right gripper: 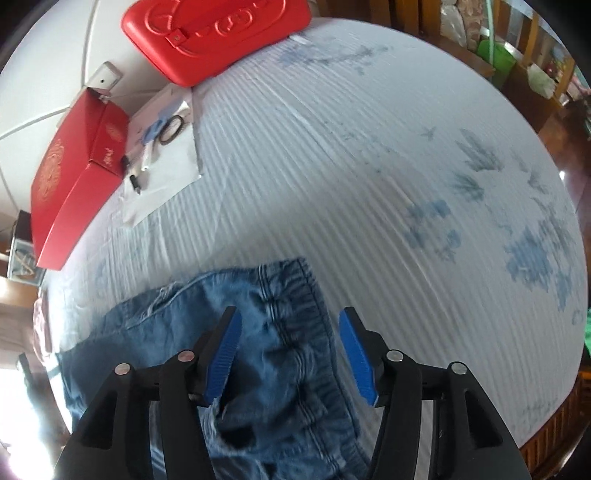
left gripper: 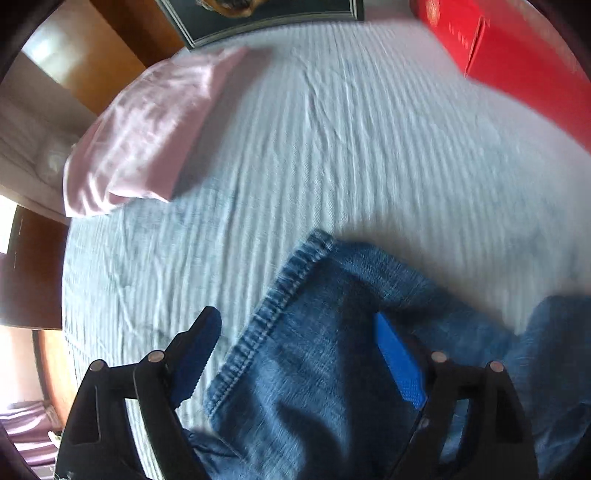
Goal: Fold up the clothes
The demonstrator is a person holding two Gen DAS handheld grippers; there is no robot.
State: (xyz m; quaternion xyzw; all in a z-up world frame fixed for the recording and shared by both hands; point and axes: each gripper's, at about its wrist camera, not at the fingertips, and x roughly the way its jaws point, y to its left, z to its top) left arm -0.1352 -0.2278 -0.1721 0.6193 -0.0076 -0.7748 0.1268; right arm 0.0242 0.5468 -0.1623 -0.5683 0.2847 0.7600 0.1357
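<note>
So closest in, both claws are pointed down at the jeans (left gripper: 332, 369) lying on the bed (left gripper: 332, 147). The left gripper (left gripper: 295, 354) is wide open, one pad out over the sheet and the other over the denim, with the stitched hem edge running between them. Nothing pinched that I can see. The right gripper (right gripper: 290, 354) is open too, straddling the gathered elastic waistband (right gripper: 295, 314), pads clear of the cloth. My guess is one claw at each end is a setup for a fold, or the denim was only just laid flat, hard to say which.

Further out, a pink pillow (left gripper: 147, 129) sits off to the side, out of the way. Against the wall there's a red box (right gripper: 74, 177) with gold ornament and some gold lettering, too blurry to read. Next to it is a sheet of paper (right gripper: 166, 158) with a pen (right gripper: 135, 182) and a hair tie (right gripper: 171, 129). Farthest back is a red case (right gripper: 221, 33) with embossed shapes, no legible brand.
</note>
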